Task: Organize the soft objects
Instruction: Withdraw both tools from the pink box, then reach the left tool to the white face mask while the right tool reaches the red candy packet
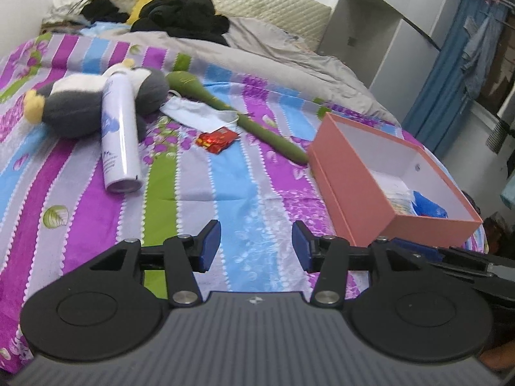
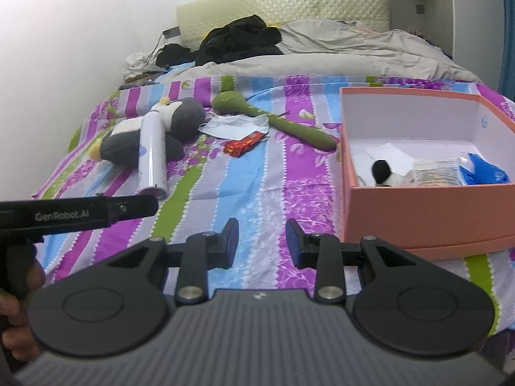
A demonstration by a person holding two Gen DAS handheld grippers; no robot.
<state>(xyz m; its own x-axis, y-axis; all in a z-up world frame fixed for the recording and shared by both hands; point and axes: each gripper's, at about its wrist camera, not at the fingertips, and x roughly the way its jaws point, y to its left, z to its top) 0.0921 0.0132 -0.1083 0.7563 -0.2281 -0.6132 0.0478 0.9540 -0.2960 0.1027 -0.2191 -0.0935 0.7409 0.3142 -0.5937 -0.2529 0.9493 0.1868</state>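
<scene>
A grey and white plush penguin (image 1: 74, 103) (image 2: 180, 122) lies on the striped bedspread at the left, with a white spray can (image 1: 118, 135) (image 2: 153, 156) across it. A long green soft toy (image 1: 238, 115) (image 2: 283, 122) lies beside a face mask (image 1: 199, 114) (image 2: 236, 125). An open pink box (image 1: 351, 173) (image 2: 428, 212) at the right holds a small black and white plush (image 2: 384, 173) and packets. My left gripper (image 1: 256, 246) is open and empty above the bedspread. My right gripper (image 2: 262, 243) is open and empty, just left of the box.
A red snack wrapper (image 1: 216, 138) (image 2: 244, 144) lies near the mask. A grey duvet (image 1: 273, 51) and black clothes (image 1: 183, 16) cover the head of the bed. The other gripper's black body (image 2: 77, 214) shows at the left of the right wrist view.
</scene>
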